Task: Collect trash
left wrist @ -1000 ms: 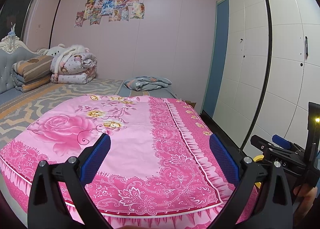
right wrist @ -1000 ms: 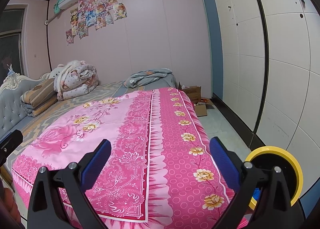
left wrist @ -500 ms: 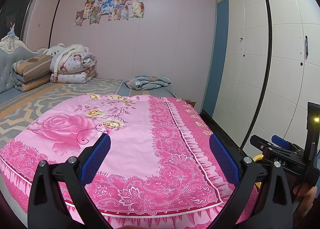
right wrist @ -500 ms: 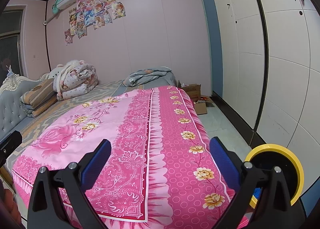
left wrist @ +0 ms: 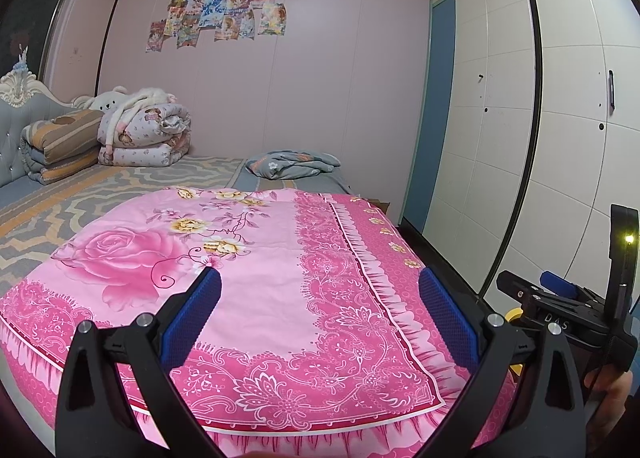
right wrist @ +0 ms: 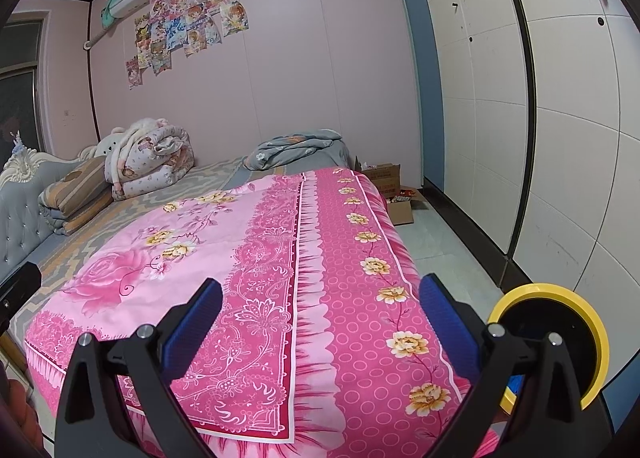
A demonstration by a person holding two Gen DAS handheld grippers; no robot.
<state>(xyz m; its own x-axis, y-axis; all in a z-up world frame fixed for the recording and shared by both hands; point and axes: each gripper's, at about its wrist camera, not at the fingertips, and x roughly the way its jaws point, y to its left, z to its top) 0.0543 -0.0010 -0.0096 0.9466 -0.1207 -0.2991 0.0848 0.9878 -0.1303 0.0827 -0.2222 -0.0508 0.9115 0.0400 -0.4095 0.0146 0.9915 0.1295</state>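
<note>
Right now you hold both grippers over the foot of the bed: the left gripper (left wrist: 320,306) and the right gripper (right wrist: 320,310) each have their blue pads spread wide with nothing between them. No loose trash shows on the pink floral quilt (left wrist: 256,258), so its heading and long axis cannot be told. Your yellow-rimmed bin (right wrist: 560,338) sits low at the right, its round mouth tilted toward the camera. Between the quilt's hanging edge and the wardrobe (right wrist: 560,137) runs an open strip of floor, with cardboard boxes (right wrist: 394,189) at its far end. Compared with a second ago, both views have barely shifted.
</note>
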